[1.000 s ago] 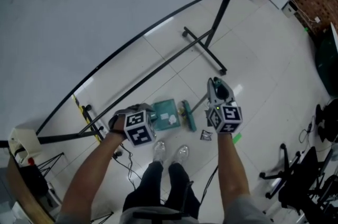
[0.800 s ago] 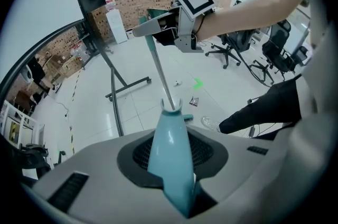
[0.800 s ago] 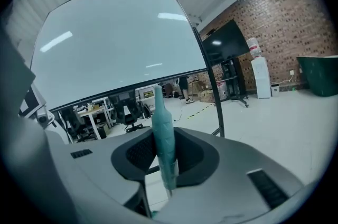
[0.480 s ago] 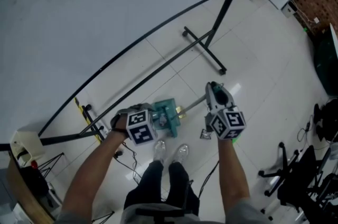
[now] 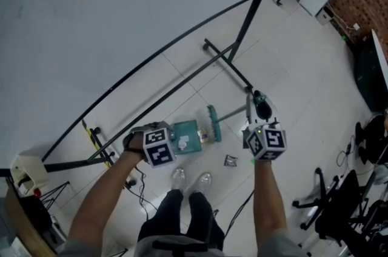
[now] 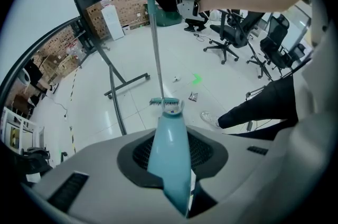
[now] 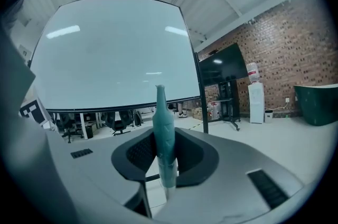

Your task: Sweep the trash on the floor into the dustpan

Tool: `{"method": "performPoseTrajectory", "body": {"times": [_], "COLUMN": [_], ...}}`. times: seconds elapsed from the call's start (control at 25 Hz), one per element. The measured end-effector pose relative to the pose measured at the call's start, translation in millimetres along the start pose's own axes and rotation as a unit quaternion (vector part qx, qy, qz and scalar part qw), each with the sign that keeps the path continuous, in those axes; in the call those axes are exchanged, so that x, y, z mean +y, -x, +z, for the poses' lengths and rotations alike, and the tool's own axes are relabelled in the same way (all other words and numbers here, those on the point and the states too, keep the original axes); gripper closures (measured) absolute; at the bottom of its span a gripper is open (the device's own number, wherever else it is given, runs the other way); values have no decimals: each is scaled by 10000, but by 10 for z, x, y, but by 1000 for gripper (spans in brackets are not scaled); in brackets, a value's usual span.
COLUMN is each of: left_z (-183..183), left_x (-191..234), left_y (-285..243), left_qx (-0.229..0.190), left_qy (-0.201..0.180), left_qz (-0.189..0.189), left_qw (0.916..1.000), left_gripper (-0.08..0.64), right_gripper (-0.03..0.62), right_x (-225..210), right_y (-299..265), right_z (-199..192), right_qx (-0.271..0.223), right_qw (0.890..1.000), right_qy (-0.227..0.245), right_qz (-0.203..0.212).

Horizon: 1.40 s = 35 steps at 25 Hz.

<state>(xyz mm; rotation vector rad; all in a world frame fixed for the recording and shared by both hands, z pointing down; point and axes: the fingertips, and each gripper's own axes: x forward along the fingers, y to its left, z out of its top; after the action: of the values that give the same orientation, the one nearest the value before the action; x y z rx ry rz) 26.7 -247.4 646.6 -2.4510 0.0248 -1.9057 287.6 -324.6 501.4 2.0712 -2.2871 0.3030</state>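
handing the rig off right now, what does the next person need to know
left gripper: shut on the dustpan handle; dustpan is down in front of the shoes.
right gripper: shut on the broom handle; broom head is at the pan's open side.
done: white scraps lie in the dustpan.
left to do: sweep in the dark wrapper lying on the tiles to the pan's right.

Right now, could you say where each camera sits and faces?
Head view: on head, down at white floor tiles; forearms, legs.
Left gripper view: left gripper, down clamped teal plastic dustpan handle; leg.
Right gripper view: right gripper, level past clamped teal broom handle at white screen; torso.
Shared: broom head, head and left views.
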Motion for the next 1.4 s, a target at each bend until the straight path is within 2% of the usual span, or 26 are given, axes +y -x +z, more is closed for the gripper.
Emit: {"method": "performPoseTrajectory", "body": {"times": [0.12, 0.24, 0.36, 0.6, 0.72, 0.84, 1.04, 1.2, 1.4], "left_z": [-22, 25, 71, 101, 115, 119, 160, 267, 678], "left_x": [2, 29, 51, 83, 53, 21, -49, -157, -362], "left_y": [-33, -41, -40, -32, -14, 29, 6, -10, -71], "left_qx": [-51, -168, -214, -272, -313, -358, -569, -732, -711], "left_qy": [51, 22, -22, -68, -87, -145, -436, -689, -1184], "left_qz": [-35, 2, 10, 24, 6, -16, -171, -420, -621], "left_qw": [10000, 9999, 9998, 9996, 9995, 9993, 9973, 9940, 9885], "left_gripper": [457, 457, 457, 457, 457, 457, 457, 457, 457], "right_gripper": [514, 511, 512, 505, 503, 505, 518, 519, 520], "right_x": [34, 98, 146, 115, 131, 178, 28, -248, -655], "right_y": [-159, -303, -385, -373, -312, -237, 151, 802, 1567], "right_z": [-248, -426, -528, -544, -545, -481, -241, 1, 200], "right_qx": [119, 108, 77, -4, -38, -114, -136, -440, -677], "right_qw": [9999, 9997, 9983, 9892, 9858, 9857, 9927, 9892, 9811], "right_qy": [-7, -214, -575, -1446, -1656, -1664, -1129, -1162, -1049], "right_qz": [-104, -99, -19, -237, -282, -240, -399, -776, -1477]}}
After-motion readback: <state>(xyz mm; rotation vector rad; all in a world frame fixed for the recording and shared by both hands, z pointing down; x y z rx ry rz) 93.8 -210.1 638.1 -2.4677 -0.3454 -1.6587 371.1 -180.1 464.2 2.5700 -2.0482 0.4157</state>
